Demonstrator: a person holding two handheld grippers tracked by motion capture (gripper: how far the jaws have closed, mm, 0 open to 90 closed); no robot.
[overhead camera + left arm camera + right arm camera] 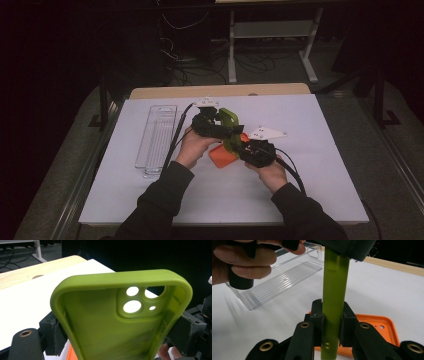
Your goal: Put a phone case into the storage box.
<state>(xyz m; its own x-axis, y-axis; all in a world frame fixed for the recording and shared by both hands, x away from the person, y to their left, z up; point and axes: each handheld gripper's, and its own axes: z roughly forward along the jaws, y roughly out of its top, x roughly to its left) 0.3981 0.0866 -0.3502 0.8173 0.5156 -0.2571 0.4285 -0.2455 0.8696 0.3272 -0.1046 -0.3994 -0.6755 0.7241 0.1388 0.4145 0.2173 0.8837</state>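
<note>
Green silicone phone case [229,125], soft & bendy, so I hold its edges. L gripper [117,340] spans it widthwise; R gripper [331,322] pinches its rim above orange case [384,327].

- No word, brand, number or sign can be read on anything in the three views.
- The green phone case [105,325], the orange case [372,322] and the clear tray [156,137] all carry no legible marking.
</note>
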